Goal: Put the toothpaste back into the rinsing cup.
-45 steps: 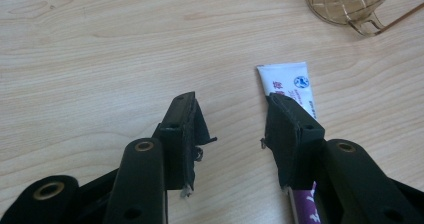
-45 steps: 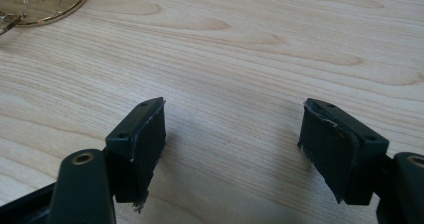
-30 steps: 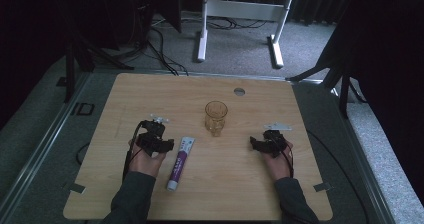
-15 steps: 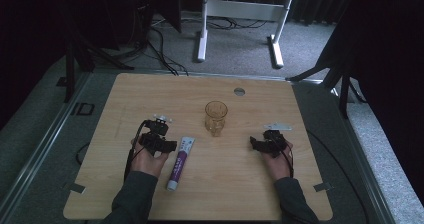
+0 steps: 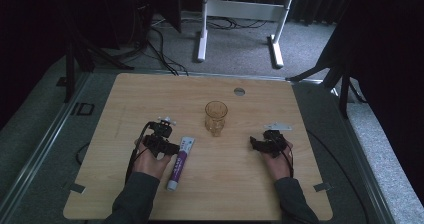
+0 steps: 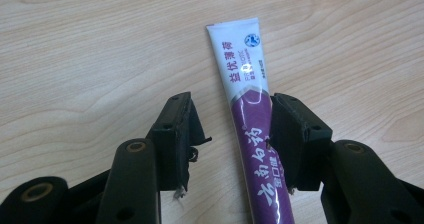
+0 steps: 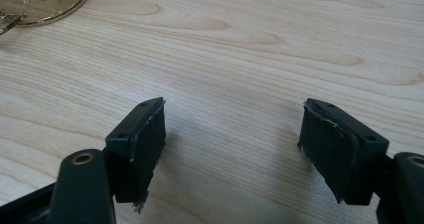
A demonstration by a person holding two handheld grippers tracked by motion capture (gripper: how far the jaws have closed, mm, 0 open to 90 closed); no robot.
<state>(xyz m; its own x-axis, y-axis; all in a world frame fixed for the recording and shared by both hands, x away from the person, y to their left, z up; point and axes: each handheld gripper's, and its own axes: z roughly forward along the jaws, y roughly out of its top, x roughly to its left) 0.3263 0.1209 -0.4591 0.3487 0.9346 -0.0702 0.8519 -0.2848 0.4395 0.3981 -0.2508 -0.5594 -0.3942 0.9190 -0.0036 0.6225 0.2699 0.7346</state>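
Left gripper [image 6: 230,139] jaws apart astride toothpaste tube [image 6: 252,134] (purple-white), flat on wooden table [image 6: 90,49]

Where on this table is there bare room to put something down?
The far strip behind the glass, the left side beyond the left gripper, and the near edge between the forearms are bare. It is crowded where the toothpaste tube lies between the left gripper's open jaws. The right gripper rests on the table.
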